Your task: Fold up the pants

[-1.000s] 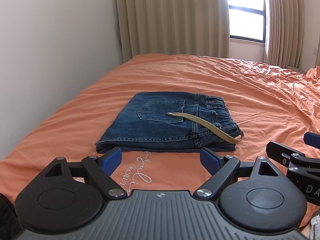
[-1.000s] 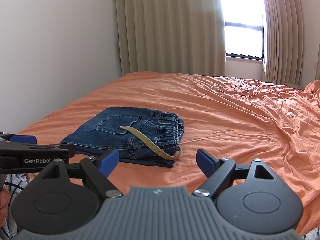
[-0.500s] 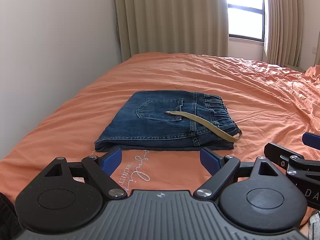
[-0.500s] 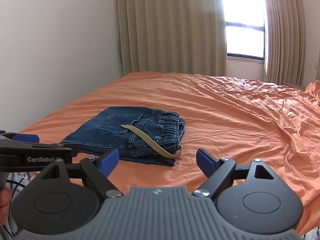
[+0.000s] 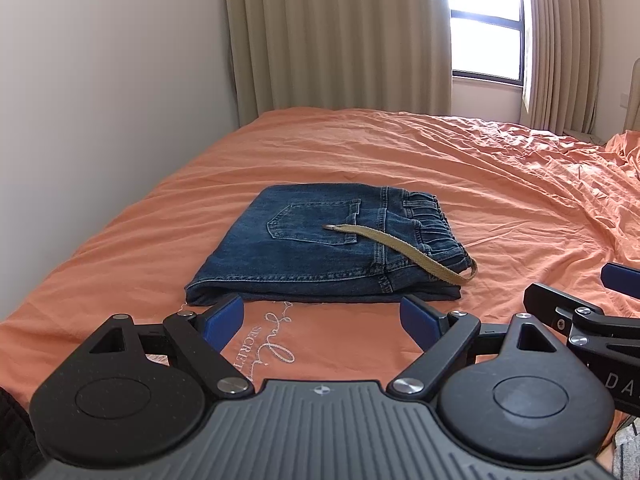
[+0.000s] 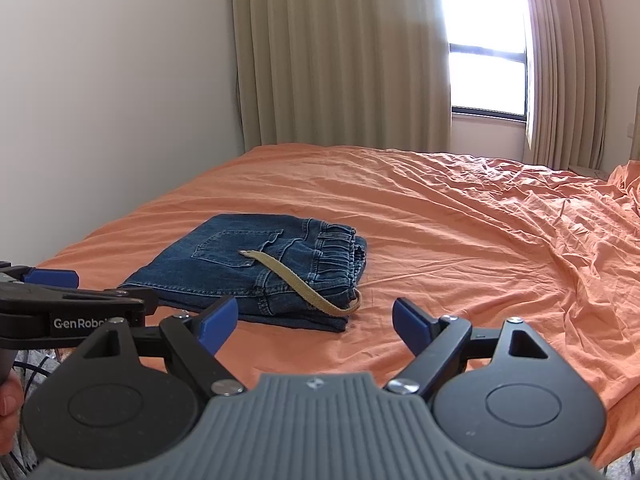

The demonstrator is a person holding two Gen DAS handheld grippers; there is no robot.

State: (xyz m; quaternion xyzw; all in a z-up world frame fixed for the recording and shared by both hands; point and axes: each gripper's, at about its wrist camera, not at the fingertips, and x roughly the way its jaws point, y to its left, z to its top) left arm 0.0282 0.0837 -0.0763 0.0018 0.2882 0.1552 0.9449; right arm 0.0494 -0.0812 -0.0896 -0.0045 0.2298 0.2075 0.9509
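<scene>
Dark blue jeans (image 5: 320,248) lie folded in a flat rectangle on the orange bed (image 5: 500,184), back pocket up, with a tan belt strap (image 5: 404,250) draped over the waistband. My left gripper (image 5: 322,318) hovers open just short of the near edge of the pile, holding nothing. The right view shows the same jeans (image 6: 256,268) left of centre with the strap (image 6: 300,284) trailing off the corner. My right gripper (image 6: 316,320) is open and empty, near the jeans' right front corner. Each gripper shows at the edge of the other's view.
The orange bedsheet (image 6: 480,240) spreads wide and wrinkled to the right. A white wall (image 5: 100,120) runs along the bed's left side. Beige curtains (image 5: 340,36) and a bright window (image 5: 486,48) stand behind the bed. White embroidered lettering (image 5: 276,344) marks the sheet near me.
Both grippers have drawn back and risen slightly from the folded jeans; the pile sits a little lower in both views. Jaws stay open, and the jeans have not moved.
</scene>
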